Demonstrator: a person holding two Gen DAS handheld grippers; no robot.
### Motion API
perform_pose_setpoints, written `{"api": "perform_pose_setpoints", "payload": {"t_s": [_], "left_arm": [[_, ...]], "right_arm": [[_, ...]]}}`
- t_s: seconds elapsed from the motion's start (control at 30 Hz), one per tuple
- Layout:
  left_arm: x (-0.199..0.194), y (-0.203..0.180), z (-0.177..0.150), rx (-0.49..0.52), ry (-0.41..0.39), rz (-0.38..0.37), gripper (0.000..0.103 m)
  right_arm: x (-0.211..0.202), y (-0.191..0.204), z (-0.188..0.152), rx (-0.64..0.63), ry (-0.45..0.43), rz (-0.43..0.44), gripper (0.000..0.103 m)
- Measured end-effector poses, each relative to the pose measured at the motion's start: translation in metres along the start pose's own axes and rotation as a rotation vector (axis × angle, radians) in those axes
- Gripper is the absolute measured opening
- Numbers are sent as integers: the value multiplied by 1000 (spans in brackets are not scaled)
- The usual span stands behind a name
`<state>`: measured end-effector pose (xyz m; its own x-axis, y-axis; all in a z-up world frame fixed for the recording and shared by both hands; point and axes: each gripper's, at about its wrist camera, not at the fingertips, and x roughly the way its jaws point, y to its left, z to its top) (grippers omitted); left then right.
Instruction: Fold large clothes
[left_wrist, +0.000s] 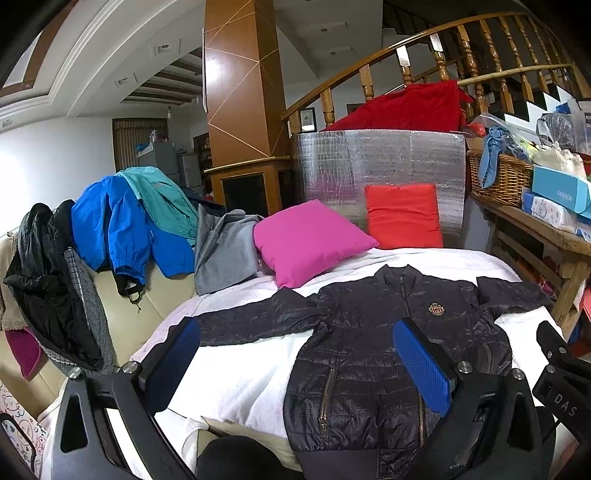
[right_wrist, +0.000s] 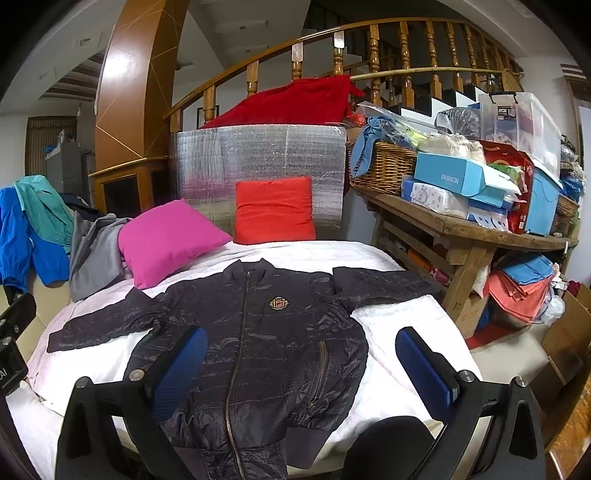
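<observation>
A dark quilted zip jacket (left_wrist: 373, 343) (right_wrist: 258, 332) with a gold chest crest lies flat, front up, on a white blanket (left_wrist: 243, 373) (right_wrist: 391, 321), both sleeves spread sideways. My left gripper (left_wrist: 295, 369) hovers open above the jacket's lower left side, blue pads wide apart with nothing between them. My right gripper (right_wrist: 301, 373) is open too, held over the jacket's lower right half and hem. Part of the right gripper's black body (left_wrist: 561, 376) shows at the right edge of the left wrist view.
A pink cushion (left_wrist: 310, 240) (right_wrist: 166, 240) and a red cushion (left_wrist: 404, 216) (right_wrist: 275, 210) rest behind the jacket. Blue, teal, grey and black garments (left_wrist: 122, 229) drape over the sofa back at left. A cluttered wooden table (right_wrist: 465, 229) with a basket and boxes stands at right.
</observation>
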<state>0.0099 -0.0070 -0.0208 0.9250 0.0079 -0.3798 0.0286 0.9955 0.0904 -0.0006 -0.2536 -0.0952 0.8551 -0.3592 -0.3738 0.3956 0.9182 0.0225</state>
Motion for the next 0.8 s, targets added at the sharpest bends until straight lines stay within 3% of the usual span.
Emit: {"api": "perform_pose_setpoints", "payload": {"t_s": [0.8], "left_arm": [[6, -6, -2, 12, 16, -4, 103]], "right_arm": [[6, -4, 0, 11, 18, 17, 103]]}}
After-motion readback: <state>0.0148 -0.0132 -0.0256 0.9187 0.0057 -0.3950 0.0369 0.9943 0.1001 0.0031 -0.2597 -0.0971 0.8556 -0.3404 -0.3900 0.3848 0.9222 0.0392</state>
